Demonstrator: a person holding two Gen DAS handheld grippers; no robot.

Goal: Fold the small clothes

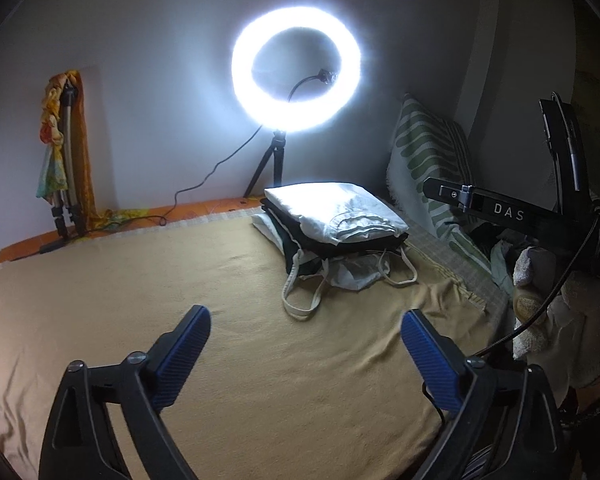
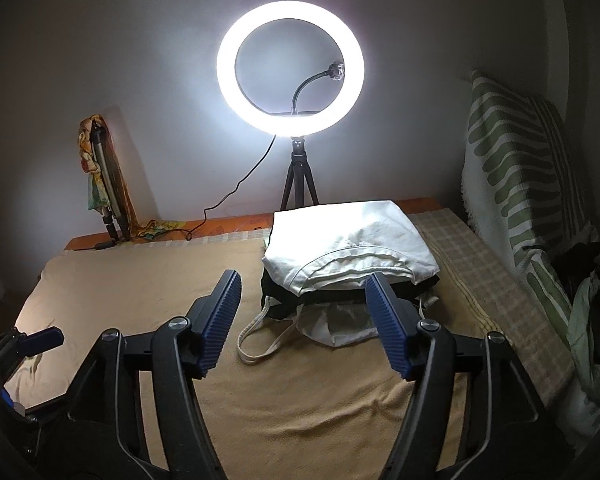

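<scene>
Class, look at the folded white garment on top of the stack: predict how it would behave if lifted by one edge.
The white garment looks like soft, thin cloth, so it would probably droop and unfold rather than stay flat. It seems light for its size. The stack beneath is loose, with straps trailing out, so pushing it would likely slide or skew layers.

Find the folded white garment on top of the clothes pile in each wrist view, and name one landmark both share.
Left wrist view: white garment, right of centre, mid-height.
Right wrist view: white garment, centre, just beyond the claw.
Shared landmark: ring light, behind the pile.
</scene>
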